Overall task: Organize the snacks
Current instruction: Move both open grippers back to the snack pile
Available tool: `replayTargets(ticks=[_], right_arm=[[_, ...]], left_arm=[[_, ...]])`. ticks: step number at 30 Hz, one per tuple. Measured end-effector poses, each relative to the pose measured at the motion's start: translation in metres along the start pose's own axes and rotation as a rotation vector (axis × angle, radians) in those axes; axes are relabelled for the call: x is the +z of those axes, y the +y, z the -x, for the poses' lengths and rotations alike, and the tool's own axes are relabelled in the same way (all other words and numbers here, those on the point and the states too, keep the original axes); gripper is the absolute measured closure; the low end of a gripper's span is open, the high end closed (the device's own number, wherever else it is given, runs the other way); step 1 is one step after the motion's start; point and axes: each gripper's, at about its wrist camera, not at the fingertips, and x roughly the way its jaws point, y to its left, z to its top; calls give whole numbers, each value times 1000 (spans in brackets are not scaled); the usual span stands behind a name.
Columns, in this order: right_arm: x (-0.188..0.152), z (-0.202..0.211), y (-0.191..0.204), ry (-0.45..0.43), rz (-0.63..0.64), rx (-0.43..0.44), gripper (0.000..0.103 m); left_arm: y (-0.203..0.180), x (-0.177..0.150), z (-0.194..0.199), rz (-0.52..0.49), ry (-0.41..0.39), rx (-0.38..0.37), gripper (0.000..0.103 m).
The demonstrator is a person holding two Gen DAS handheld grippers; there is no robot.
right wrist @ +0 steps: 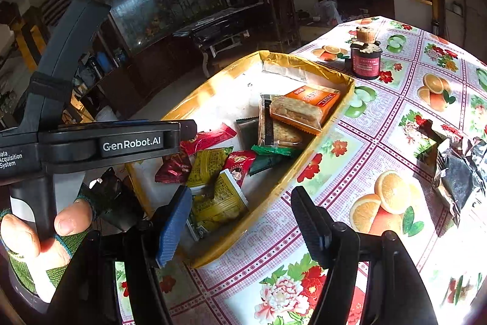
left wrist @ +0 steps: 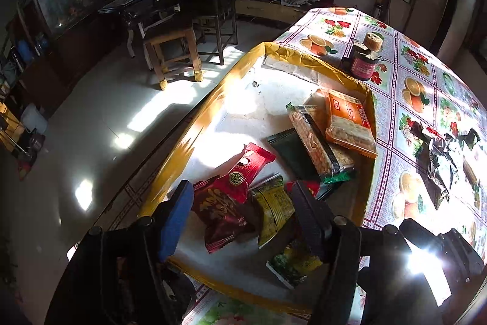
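Left wrist view. Left hand-held gripper (left wrist: 243,212): jaws apart, nothing pressed between the pads, poised over the near end of the yellow-rimmed tray (left wrist: 359,84). Beneath the gap: dark red snack packet (left wrist: 222,215) and yellow snack packet (left wrist: 274,209), both lying flat on the tray floor. Further in: red candy wrapper (left wrist: 246,172), then a cracker pack (left wrist: 316,142) with the orange biscuit pack (left wrist: 350,124) leaning across it against the far right wall. Outside the tray, on the fruit-print worktop (left wrist: 411,93): dark jar (left wrist: 362,63) and crumpled foil wrapper (left wrist: 438,160).

Right wrist view. Right hand-held gripper (right wrist: 240,221): jaws apart and empty, straddling the tray's near rim, blue pad over the tray, black pad over the cloth. The foil wrapper (right wrist: 456,172) lies well apart to the right, still on the worktop. A gloved hand (right wrist: 39,236) grips the left tool's handle.

Step in hand, by judgement: snacks are gathered in the tray; both tools stand free between placements. The next move likely calls for carrying the right tool across to the foil wrapper, closing on a raised fold.
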Motion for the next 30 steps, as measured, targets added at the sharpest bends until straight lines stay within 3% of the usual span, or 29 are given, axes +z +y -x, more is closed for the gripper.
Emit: replayTargets(ticks=[18,30], right_arm=[[-84,108,-110,-77,-310,-216,29],[-92,122,-138,-88,-327,-343,29]], left_arm=[[-93,-28,19,-159,22,-126,35],[-138,-32,16,-227,46,-180,30]])
